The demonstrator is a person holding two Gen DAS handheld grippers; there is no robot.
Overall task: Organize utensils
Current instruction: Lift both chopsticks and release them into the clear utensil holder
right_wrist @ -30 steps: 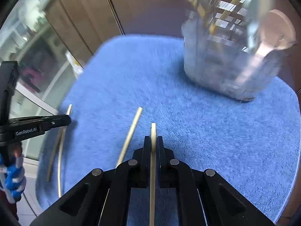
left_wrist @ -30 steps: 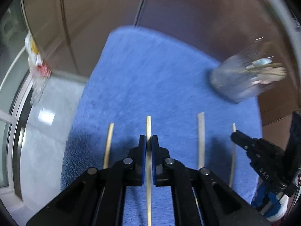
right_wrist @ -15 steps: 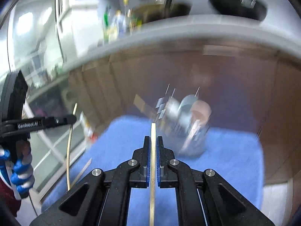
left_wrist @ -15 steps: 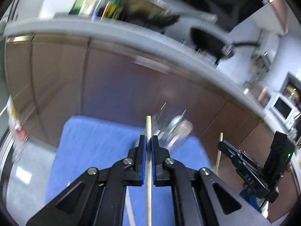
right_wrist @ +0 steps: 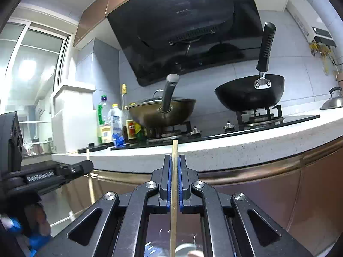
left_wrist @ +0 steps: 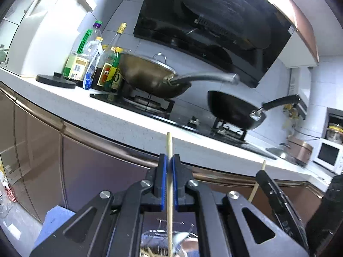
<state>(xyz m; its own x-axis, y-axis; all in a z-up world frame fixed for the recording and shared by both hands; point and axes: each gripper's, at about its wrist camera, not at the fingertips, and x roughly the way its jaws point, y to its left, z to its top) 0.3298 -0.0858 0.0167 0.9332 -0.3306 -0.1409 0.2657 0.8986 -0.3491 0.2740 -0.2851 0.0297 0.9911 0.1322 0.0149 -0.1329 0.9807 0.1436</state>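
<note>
My left gripper (left_wrist: 169, 160) is shut on a pale wooden chopstick (left_wrist: 169, 143) that stands upright, tip up. My right gripper (right_wrist: 175, 160) is shut on another wooden chopstick (right_wrist: 175, 150), also upright. Below each gripper, between the arms, the clear utensil holder (left_wrist: 165, 244) with spoons shows partly; it also shows in the right wrist view (right_wrist: 182, 248). The right gripper with its chopstick (left_wrist: 262, 167) appears at the right of the left wrist view. The left gripper with its chopstick (right_wrist: 88, 152) appears at the left of the right wrist view.
A white kitchen counter (left_wrist: 107, 115) with brown cabinet fronts (left_wrist: 96, 167) faces me. On the hob stand a bronze wok (left_wrist: 148, 79) and a black wok (left_wrist: 231, 109). Bottles (left_wrist: 92, 62) stand at the left. A corner of the blue mat (left_wrist: 53, 216) shows low left.
Both grippers have lifted their chopsticks off the blue mat and tilted up from looking down at the mat to facing the counter and hob. The holder has dropped below the grippers.
</note>
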